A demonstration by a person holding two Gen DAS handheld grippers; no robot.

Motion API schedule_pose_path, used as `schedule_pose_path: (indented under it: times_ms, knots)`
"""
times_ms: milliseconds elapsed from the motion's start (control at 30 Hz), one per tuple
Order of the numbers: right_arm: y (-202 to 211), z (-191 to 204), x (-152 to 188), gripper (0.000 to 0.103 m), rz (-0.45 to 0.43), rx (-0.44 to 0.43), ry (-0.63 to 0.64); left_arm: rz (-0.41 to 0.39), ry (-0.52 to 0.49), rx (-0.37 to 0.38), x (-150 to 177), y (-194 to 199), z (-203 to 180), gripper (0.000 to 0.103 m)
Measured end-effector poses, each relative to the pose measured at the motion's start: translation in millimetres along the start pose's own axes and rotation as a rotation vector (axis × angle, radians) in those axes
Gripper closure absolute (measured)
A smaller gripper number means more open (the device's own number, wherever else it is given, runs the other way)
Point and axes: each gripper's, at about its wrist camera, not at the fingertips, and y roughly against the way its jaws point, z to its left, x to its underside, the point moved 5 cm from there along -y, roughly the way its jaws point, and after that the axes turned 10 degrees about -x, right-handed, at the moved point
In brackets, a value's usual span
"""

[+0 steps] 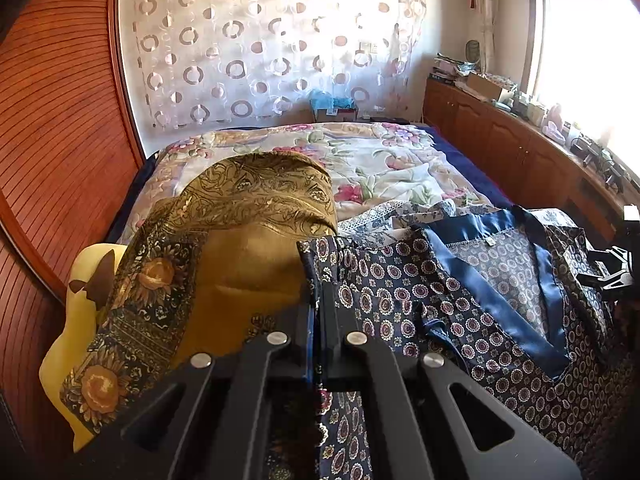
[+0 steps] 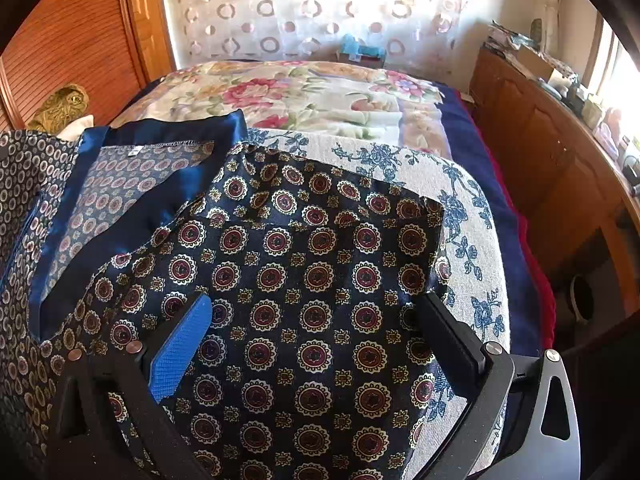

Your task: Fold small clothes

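Left wrist view first: my left gripper (image 1: 316,288) is clamped tight, its two black fingers pressed together on a raised edge of the navy patterned garment (image 1: 460,320), and a strip of that cloth runs down between the fingers towards the camera. Just to the left of the pinched edge sits a gold paisley scarf (image 1: 256,200), heaped up with a sunflower-printed border hanging down its side, and a yellow cushion (image 1: 68,344) pokes out from under it. To the right the garment spreads flat, its shiny blue satin collar band (image 1: 492,300) opening in a V with a small white label near the top. At the far right edge I can make out a bit of black gripper hardware.

In the right wrist view, my right gripper (image 2: 316,328) stands spread wide over the same garment (image 2: 312,280), the blue textured pad (image 2: 180,344) on one side and the black finger on the other, with cloth lying beneath them and nothing pinched between. The garment rests on a white cloth with blue flowers (image 2: 460,208), which lies on the floral bedspread (image 2: 304,92). The satin collar (image 2: 168,128) lies up and to the left. Beyond the bed hangs a sheer curtain with ring patterns (image 2: 304,8), with a wooden cabinet (image 2: 532,152) along the right and a wooden panel on the left.
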Motion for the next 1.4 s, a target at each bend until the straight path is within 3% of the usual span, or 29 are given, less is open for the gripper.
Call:
schedule_pose_path:
  times_ms: [333,633,933,1100,1200,1267,1400]
  knots:
    - [2.9,2.0,0.2,0.002,0.025,-0.016,0.019,-0.039,-0.002,0.014,-1.4,6.3,-6.0,0.103]
    - [23.9,-39.2,-0.5,0.034,0.004,0.009,-0.044,-0.071,-0.009,0.037,-3.4,16.6,-14.9,0.103]
    - [26.5,-71.4,-6.8,0.04,-0.01,0.012,-0.114,-0.064,-0.009,0.042,-0.2,16.6,-20.1,0.103]
    - [17.3,-66.6,-18.6,0.057,0.001,0.002,-0.08,-0.062,-0.015,0.047,1.5,17.7,-24.0,0.103]
    - [13.2,-62.9,-24.9,0.073,0.002,-0.004,-0.067,-0.062,-0.02,0.054,2.4,18.0,-27.6,0.103]
    - [11.1,-53.9,-26.1,0.091,0.01,-0.01,-0.032,-0.061,-0.026,0.057,3.1,19.3,-30.8,0.103]
    - [8.6,-35.6,-26.1,0.099,0.025,-0.008,0.035,-0.069,-0.035,0.066,3.9,25.5,-36.6,0.103]
